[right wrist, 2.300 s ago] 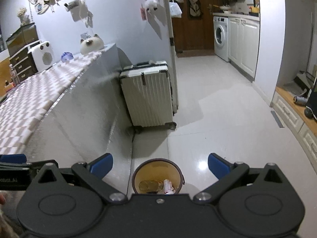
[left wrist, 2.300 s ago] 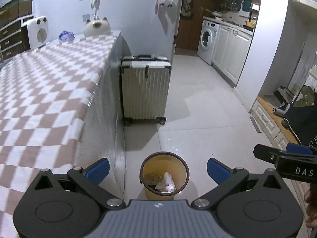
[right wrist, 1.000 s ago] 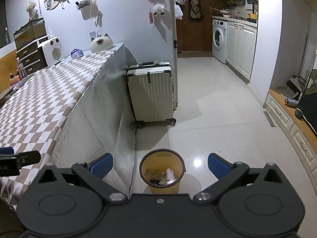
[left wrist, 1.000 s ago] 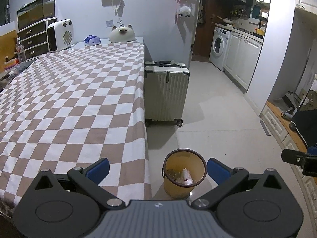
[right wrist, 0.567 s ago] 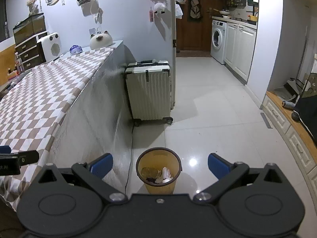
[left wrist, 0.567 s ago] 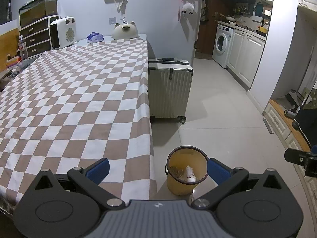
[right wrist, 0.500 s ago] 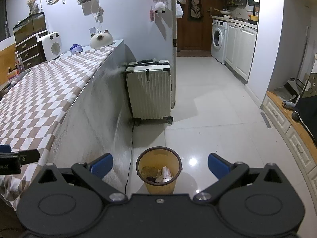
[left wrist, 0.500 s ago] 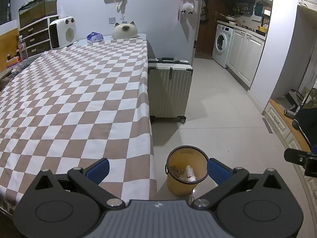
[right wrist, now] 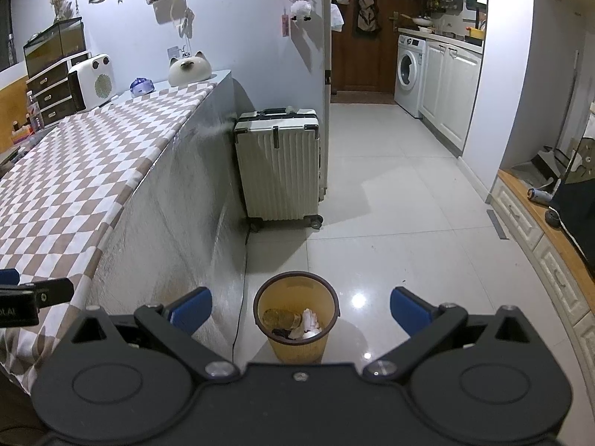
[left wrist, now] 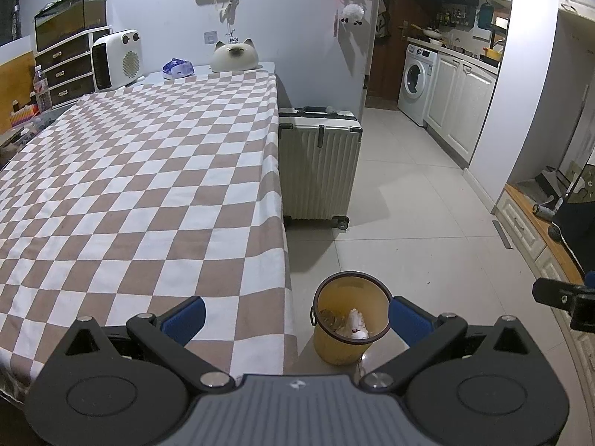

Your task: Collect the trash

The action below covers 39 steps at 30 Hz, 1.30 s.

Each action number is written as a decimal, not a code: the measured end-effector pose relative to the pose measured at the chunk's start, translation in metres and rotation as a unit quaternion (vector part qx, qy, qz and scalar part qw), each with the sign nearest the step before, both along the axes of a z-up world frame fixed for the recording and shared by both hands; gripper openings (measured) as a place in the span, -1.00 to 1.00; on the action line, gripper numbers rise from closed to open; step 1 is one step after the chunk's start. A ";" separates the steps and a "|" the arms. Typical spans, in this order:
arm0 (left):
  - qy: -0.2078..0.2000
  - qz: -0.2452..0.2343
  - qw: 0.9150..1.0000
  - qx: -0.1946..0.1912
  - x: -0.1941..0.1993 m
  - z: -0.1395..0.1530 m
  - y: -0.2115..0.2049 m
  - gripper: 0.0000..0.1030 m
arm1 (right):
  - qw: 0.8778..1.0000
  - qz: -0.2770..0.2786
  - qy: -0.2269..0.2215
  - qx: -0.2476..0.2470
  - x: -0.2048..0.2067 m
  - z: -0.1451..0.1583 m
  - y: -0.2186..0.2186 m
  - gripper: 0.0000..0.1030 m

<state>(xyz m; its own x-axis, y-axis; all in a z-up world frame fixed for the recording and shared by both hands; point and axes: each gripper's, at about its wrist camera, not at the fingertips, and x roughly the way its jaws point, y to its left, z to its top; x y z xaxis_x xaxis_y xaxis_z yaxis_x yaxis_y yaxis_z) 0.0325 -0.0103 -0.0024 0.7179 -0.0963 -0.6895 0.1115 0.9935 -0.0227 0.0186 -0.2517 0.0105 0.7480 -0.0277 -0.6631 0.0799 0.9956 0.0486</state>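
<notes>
The checkered table (left wrist: 148,171) lies leftmost; right of it on the floor stands the yellow bin (right wrist: 296,319) (crumpled white paper and a brownish item inside). The left gripper (left wrist: 295,315) and right gripper (right wrist: 301,306) gape wide, empty.

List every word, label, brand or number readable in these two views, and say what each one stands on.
"OLAI": partial white lettering, cut off by the frame edge, on the left hand-held gripper as seen at the left edge of the right wrist view.
Small emblem on the grey body of the left hand-held gripper in its own view: too small to read.
Photos and hanging tags on the wall: too small to read.
Water bottle label: blurred.
Nothing else carries legible text.
</notes>
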 end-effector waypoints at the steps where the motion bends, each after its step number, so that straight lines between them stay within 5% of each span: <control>1: 0.000 0.000 1.000 0.000 0.000 0.000 0.000 1.00 | 1.000 0.000 0.000 0.000 0.000 0.000 0.000 1.00; 39: -0.001 0.000 1.000 0.001 -0.001 0.000 0.000 1.00 | 1.000 0.001 0.001 -0.001 0.001 -0.005 0.004 1.00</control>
<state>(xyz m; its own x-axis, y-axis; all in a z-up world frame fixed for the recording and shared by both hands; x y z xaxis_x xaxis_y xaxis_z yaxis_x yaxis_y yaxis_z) 0.0320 -0.0105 -0.0024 0.7191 -0.0960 -0.6883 0.1125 0.9934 -0.0210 0.0195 -0.2479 0.0058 0.7463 -0.0284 -0.6650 0.0788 0.9958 0.0459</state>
